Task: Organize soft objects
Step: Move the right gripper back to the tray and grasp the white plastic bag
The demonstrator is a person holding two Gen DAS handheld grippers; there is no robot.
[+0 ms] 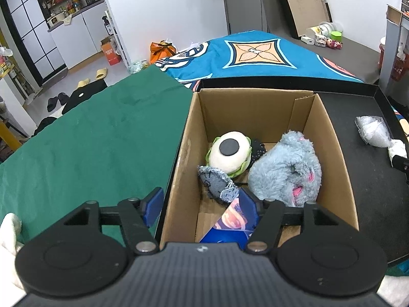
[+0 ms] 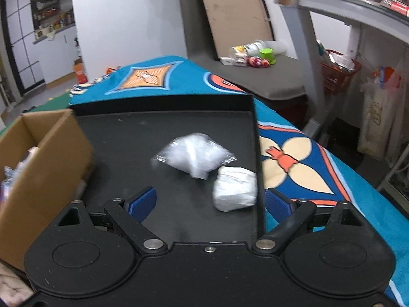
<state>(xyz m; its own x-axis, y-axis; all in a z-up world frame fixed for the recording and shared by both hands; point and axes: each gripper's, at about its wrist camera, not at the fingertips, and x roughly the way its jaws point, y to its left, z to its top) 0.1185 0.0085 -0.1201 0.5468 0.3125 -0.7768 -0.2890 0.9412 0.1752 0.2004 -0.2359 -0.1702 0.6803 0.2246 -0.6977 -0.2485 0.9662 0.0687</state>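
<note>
My left tool (image 1: 202, 206) hangs over the near-left corner of the box (image 1: 329, 128), jaws wide, nothing between them. One blue pad sits outside the box's left wall above the green cloth (image 1: 102, 138); the other is inside, just above a blue packet (image 1: 231, 223) leaning at the box's near edge.

In the box: a grey plush (image 1: 286, 168) on the right side, a burger plush (image 1: 230, 153) toward the middle with its black disc facing up, a denim piece (image 1: 217, 183) touching the burger's near side, and a dark speckled item (image 1: 258, 149) wedged between burger and grey plush, mostly hidden.

The box stands in the left part of a black tray (image 2: 179, 125), against its left rim. The tray lies on a teal patterned cloth (image 2: 301, 163).

My right tool (image 2: 211, 200) hovers over the tray's near-right area, jaws wide, empty. A clear bag (image 2: 194, 153) of white filling lies mid-tray, blurred. A white bundle (image 2: 234, 188) lies just nearer, against the tray's right rim, touching or almost touching the bag; I cannot tell which. The bundle sits just ahead of the tool, toward the right pad.
</note>
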